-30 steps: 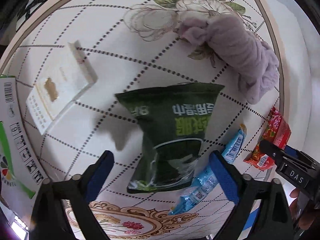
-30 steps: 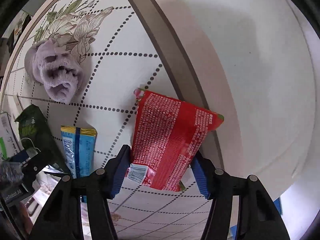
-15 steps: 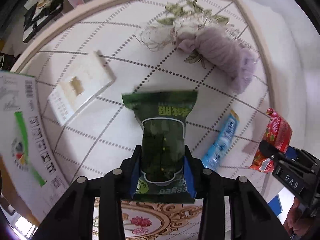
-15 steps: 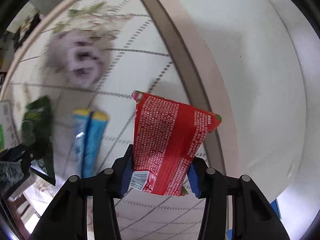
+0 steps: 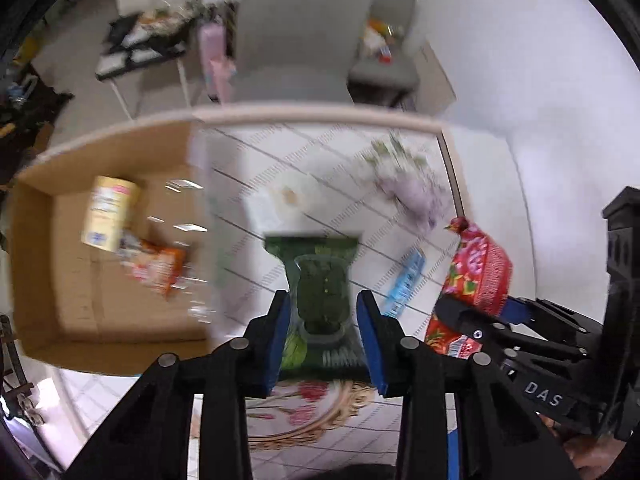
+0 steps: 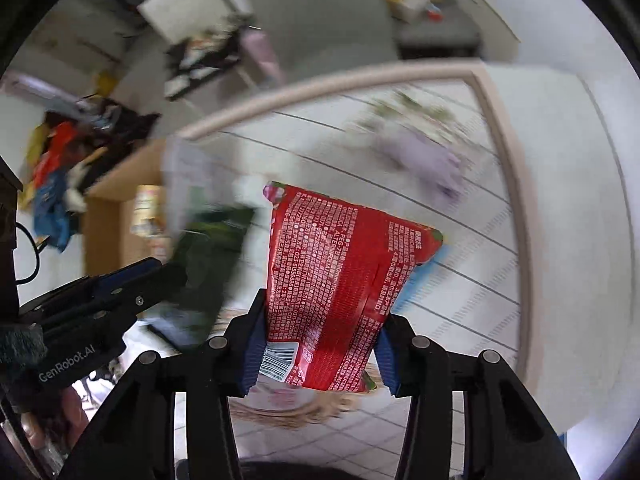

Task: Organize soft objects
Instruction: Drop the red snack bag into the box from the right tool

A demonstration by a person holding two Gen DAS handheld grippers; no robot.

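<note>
My left gripper is shut on a dark green snack bag and holds it above the patterned table. My right gripper is shut on a red snack bag, also lifted; that red bag shows in the left wrist view at the right. An open cardboard box stands to the left with a yellow packet and an orange packet inside. A lilac towel and a blue packet lie on the table, blurred.
A white carton lies on the table behind the green bag. The table's beige rim runs across the back, with a grey chair and cluttered floor beyond. A white wall is at the right.
Both grippers have risen and tilted up with their bags. The cardboard box and the room beyond the table have come into view. The left gripper closed on the green bag a second ago.
</note>
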